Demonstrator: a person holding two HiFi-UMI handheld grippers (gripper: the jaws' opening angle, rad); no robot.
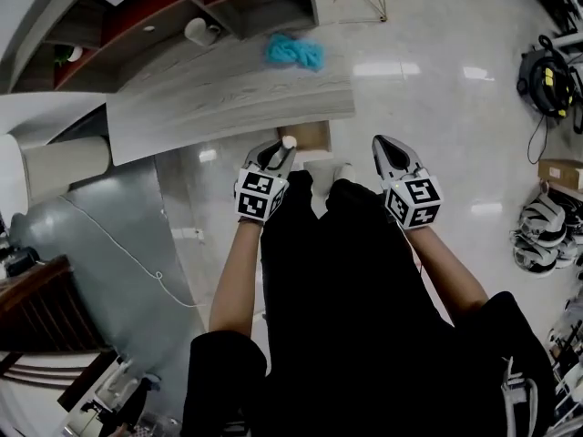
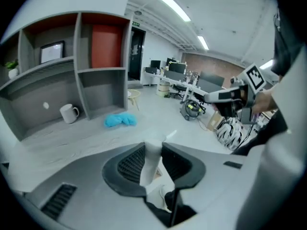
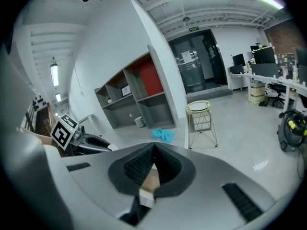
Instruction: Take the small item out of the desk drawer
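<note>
My left gripper [image 1: 281,149] is shut on a small white cylindrical item [image 1: 289,141], held in the air just in front of the desk's edge. The item [image 2: 151,159] stands upright between the ribbed pads in the left gripper view. Below and just beyond it, the brown inside of the open desk drawer [image 1: 308,135] shows under the grey wood desk top [image 1: 228,94]. My right gripper [image 1: 383,146] hovers to the right at about the same height. Its jaws are closed together with nothing between them [image 3: 153,146].
A blue cloth [image 1: 293,51] lies on the desk, with a white mug [image 1: 200,31] in the shelf unit behind it. A wire stool [image 3: 200,116] stands past the desk's end. A vacuum [image 1: 547,76] and helmets [image 1: 537,230] sit on the floor at right.
</note>
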